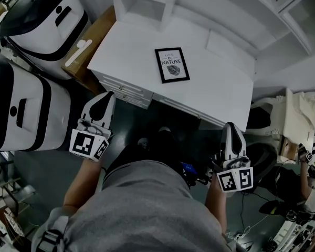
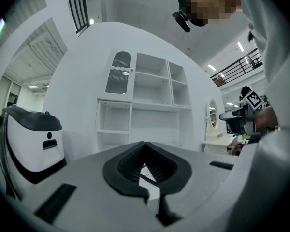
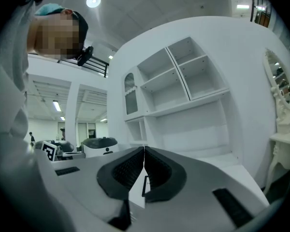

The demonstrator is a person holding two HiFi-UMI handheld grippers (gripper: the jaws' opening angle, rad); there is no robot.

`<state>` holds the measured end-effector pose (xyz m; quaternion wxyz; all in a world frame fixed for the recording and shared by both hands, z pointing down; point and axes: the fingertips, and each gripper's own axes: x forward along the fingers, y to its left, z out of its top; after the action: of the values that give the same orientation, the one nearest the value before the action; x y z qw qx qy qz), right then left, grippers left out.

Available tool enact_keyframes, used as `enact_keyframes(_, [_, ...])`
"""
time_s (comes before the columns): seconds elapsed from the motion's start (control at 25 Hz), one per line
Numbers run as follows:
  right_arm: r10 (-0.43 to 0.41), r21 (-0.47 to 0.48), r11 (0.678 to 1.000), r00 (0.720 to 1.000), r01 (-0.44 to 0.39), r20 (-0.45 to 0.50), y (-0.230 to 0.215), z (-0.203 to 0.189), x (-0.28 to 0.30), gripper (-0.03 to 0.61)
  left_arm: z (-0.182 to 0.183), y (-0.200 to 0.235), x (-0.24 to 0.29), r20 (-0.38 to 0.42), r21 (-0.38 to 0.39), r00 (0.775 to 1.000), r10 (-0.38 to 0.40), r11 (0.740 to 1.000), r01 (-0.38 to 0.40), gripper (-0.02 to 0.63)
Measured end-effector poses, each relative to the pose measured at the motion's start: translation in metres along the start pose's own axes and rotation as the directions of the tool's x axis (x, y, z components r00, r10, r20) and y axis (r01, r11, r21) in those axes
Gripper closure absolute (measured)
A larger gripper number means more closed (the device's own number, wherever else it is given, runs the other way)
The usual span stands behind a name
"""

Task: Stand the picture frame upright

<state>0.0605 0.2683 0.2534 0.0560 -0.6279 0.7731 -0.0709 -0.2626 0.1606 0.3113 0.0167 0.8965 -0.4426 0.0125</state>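
Spotted picture frame (image 1: 172, 64) flat, print up, left of centre on worktop (image 1: 220, 83), clear of every edge; can't see its stand, maybe folded under. Holding left tool (image 1: 107, 95) and right tool (image 1: 230, 126) pressed together, empty, short of front edge, pre-reach

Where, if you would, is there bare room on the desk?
The desk is bare either side of the picture frame: a narrower patch toward its left edge, a broader one toward its right. Crowded beside the desk's left: white machines, cardboard.
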Motion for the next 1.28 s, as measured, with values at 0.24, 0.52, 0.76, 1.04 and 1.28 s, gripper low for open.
enact_keyframes(0.24, [0.007,0.028,1.000,1.000,-0.008,0.007,-0.005,-0.005,0.015,0.551,-0.006,0.006,0.006,-0.027,0.015,0.999,0.021,1.000,-0.020,0.606])
enact_keyframes(0.52, [0.011,0.022,1.000,0.999,-0.012,0.031,-0.023,0.004,0.042,0.551,-0.002,0.018,0.025,-0.001,0.003,0.998,0.063,0.998,-0.063,0.606])
enact_keyframes(0.76, [0.032,0.048,0.998,0.999,-0.033,0.024,-0.042,0.005,0.073,0.551,-0.004,0.023,0.054,-0.020,-0.002,0.997,0.069,0.998,-0.069,0.606])
enact_keyframes(1.04, [0.072,0.070,0.995,0.997,-0.072,-0.004,-0.071,0.004,0.115,0.551,-0.005,0.027,0.096,-0.034,-0.006,0.995,0.098,0.995,-0.098,0.606])
enact_keyframes(1.28, [0.111,0.067,0.992,0.994,-0.109,-0.022,-0.092,0.010,0.152,0.551,-0.013,0.030,0.134,-0.053,-0.022,0.993,0.107,0.994,-0.109,0.606])
